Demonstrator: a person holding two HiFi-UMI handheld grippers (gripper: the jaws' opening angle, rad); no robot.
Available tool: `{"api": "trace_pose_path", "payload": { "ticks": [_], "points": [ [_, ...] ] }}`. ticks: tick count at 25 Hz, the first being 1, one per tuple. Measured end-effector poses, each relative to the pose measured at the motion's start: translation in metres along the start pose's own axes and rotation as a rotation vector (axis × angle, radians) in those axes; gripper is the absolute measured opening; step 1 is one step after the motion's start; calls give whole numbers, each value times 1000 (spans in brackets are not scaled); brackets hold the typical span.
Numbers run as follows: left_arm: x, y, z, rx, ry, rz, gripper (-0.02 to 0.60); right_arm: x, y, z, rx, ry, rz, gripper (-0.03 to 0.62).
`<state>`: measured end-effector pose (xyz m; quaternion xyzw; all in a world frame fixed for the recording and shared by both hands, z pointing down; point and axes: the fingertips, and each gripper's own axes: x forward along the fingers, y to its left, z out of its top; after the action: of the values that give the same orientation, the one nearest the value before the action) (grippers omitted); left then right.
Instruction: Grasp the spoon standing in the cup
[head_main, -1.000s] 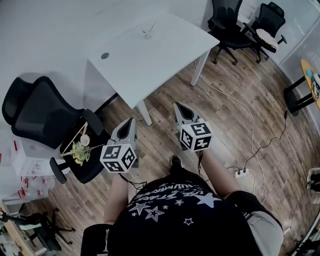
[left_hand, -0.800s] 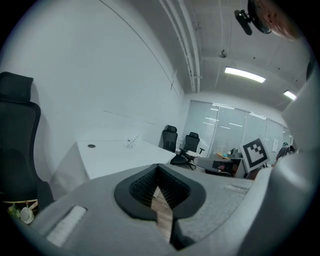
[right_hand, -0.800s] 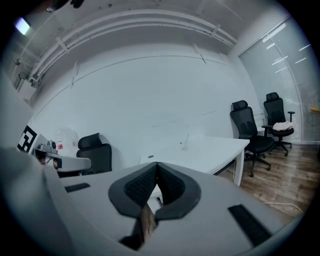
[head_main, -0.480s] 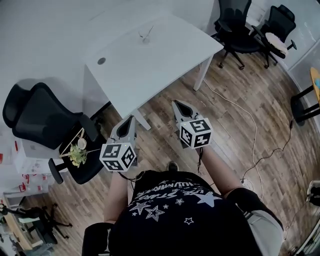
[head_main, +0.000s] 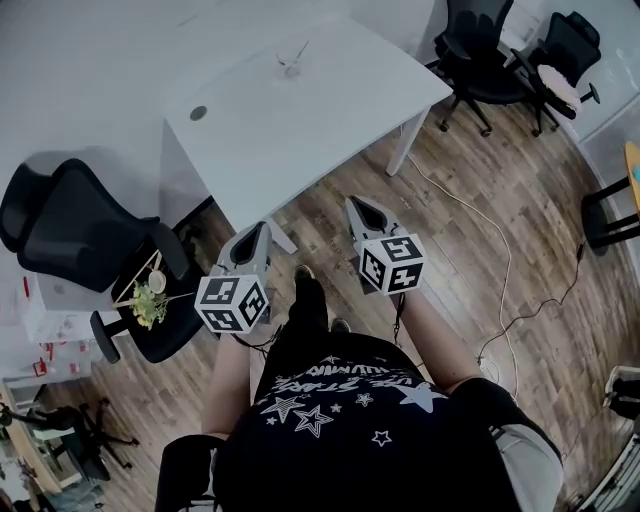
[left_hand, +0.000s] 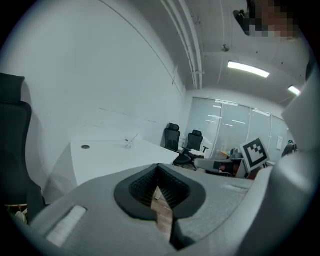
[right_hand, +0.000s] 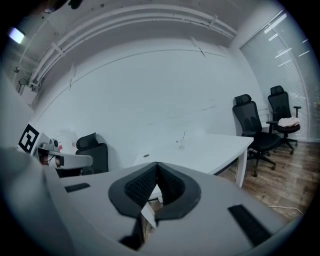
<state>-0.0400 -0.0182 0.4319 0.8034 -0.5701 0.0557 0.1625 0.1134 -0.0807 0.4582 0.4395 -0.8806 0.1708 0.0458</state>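
Claws, two, both mine. First, right gripper: jaws pressed together at the tips, nothing between them, only a sliver of floor showing through the notch behind. Second, left gripper: same condition, tips meeting, nothing held. I hold both in front of my waist, side by side and apart from each other, pointing ahead toward the table. Closed and empty suits carrying, I judge, since nothing is within reach of either. Item sought: spoon, slender, leaning at a slant out of a small clear cup, its handle free above the rim, which is the part I judge a claw could close on. Cup stands near the far edge of the white table, well apart from both claws, with the near stretch of tabletop between. Also on the table: one round cable port toward the left end. Surroundings: black office chair to my left, small plant on a dark seat just beside it, more black chairs past the table's right end, cable trailing over the wooden floor. Status, by my judgement: approach stage, grasp not begun; whichever claw takes the spoon must open first.
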Motion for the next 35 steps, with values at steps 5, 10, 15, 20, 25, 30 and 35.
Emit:
{"api": "trace_pose_path", "payload": {
  "ticks": [5,10,15,20,25,30,35],
  "points": [
    [41,16,7,-7,3,-49,6,23,-25,6,-9,6,-55,9],
    [82,38,30,-10,-5,-84,6,64,-46,31,-12,2,-88,9],
    [117,77,43,-40,-6,-86,6,116,-49,44,-20,17,-88,9],
    [142,112,52,-66,-4,-87,6,157,-54,52,-22,36,-103,9],
    [165,139,61,-81,1,-110,6,186,-60,63,-29,45,-133,9],
    [183,160,67,-89,8,-145,6,206,-63,67,-34,57,-165,9],
    [194,172,75,-81,3,-170,6,217,-67,71,-42,68,-197,9]
  ]
}}
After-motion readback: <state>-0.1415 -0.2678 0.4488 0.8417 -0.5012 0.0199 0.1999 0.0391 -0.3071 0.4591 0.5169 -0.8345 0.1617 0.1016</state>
